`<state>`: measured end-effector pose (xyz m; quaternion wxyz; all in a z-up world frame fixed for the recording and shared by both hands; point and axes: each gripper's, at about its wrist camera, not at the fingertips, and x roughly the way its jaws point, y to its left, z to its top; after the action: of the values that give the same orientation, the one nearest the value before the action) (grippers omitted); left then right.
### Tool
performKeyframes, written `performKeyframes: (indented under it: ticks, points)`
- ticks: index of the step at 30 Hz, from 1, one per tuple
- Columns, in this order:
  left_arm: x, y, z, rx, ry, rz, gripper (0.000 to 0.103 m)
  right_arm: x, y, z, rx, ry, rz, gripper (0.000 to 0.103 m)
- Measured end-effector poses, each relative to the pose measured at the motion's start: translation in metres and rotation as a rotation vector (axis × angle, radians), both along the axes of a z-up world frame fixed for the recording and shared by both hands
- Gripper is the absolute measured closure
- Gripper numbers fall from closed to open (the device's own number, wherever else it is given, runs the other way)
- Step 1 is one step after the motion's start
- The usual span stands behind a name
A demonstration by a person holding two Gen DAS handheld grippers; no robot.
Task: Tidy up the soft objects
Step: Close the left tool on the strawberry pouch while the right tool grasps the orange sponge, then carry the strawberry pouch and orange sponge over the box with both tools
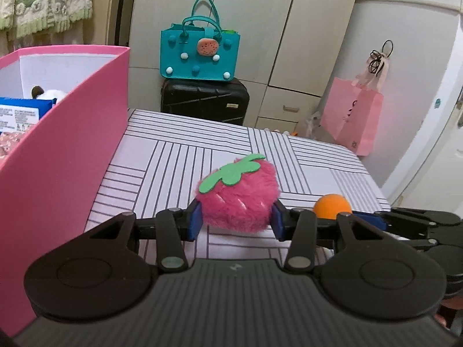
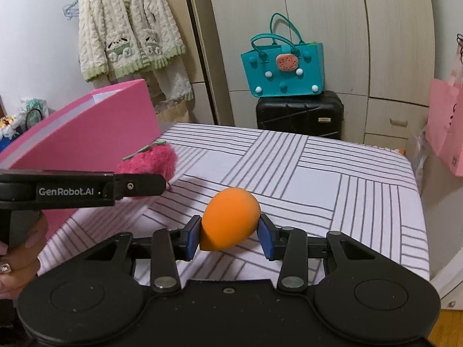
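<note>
A fluffy pink strawberry plush (image 1: 240, 190) with a green felt leaf is off the striped tabletop (image 1: 318, 162), and my left gripper (image 1: 236, 222) is shut on it, blue pads pressing its sides. A smooth orange egg-shaped sponge (image 2: 230, 217) is squeezed between the pads of my right gripper (image 2: 229, 238), also just above the cloth. In the right wrist view the left gripper (image 2: 139, 186) comes in from the left with the strawberry plush (image 2: 150, 159) at its tip. The left wrist view has the orange sponge (image 1: 332, 205) at its right. The two grippers are side by side.
A tall pink box (image 1: 72, 144) stands open at the table's left, with a blue packet (image 1: 20, 112) and a white plush inside. Behind the table are a black suitcase (image 2: 301, 112) topped by a teal bag (image 2: 283, 69), a wardrobe, a hanging cardigan (image 2: 130, 29) and a pink paper bag (image 1: 353, 121).
</note>
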<state>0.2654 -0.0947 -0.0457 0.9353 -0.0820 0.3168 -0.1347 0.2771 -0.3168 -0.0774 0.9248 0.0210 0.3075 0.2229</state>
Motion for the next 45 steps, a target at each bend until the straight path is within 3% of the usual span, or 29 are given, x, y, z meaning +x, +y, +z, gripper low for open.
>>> performKeyframes:
  ticks: [21, 33, 38, 45]
  points:
    - [-0.061, 0.044, 0.030, -0.040, -0.043, -0.043, 0.058, -0.042, 0.034, 0.031, 0.052, 0.003, 0.054, 0.056]
    - [-0.082, 0.092, 0.077, -0.034, -0.038, -0.116, 0.058, -0.057, 0.057, 0.060, 0.082, 0.011, 0.098, 0.056]
    - [-0.086, 0.119, 0.101, 0.038, -0.053, -0.106, 0.058, -0.060, 0.077, 0.081, 0.066, 0.000, 0.156, 0.056]
    - [-0.083, 0.163, 0.126, 0.080, -0.018, -0.108, 0.058, -0.060, 0.109, 0.109, 0.032, -0.023, 0.267, 0.056]
